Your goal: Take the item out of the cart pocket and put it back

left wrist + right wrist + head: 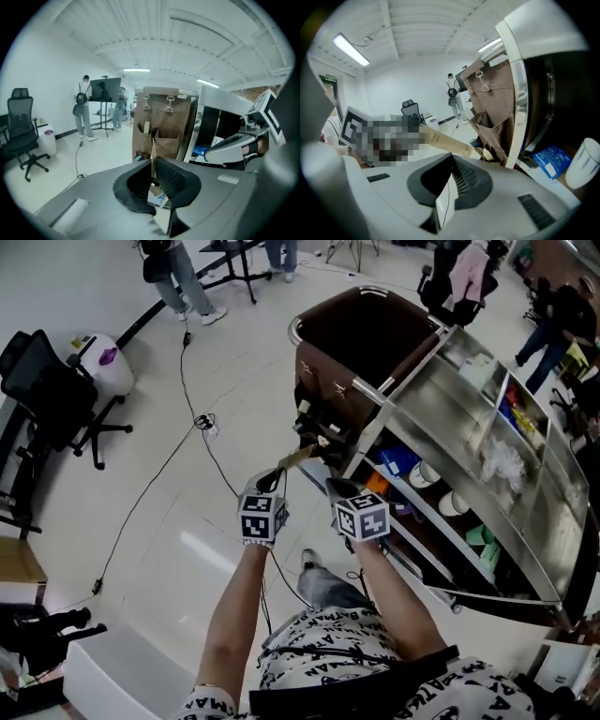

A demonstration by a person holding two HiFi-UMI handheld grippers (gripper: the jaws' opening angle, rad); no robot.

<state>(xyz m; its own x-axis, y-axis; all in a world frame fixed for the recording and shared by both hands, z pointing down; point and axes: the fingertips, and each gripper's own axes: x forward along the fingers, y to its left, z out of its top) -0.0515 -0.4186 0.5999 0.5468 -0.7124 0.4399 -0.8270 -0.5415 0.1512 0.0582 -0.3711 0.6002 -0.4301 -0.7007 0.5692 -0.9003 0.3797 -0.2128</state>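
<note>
Two tongs differ: left tongs are clamped on a tan paper sleeve just outside the cart pocket. It is seen edge-on there, and its printed face is shown only in the right gripper view. Right tongs are pressed together, empty.

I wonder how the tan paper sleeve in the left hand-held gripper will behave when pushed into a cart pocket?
The tan paper sleeve looks thin and flat, so it is probably very light. It juts straight out from the left hand-held gripper unsupported, so it is likely fairly stiff, yet it might buckle if its tip catches the brown cart pocket edge.
</note>
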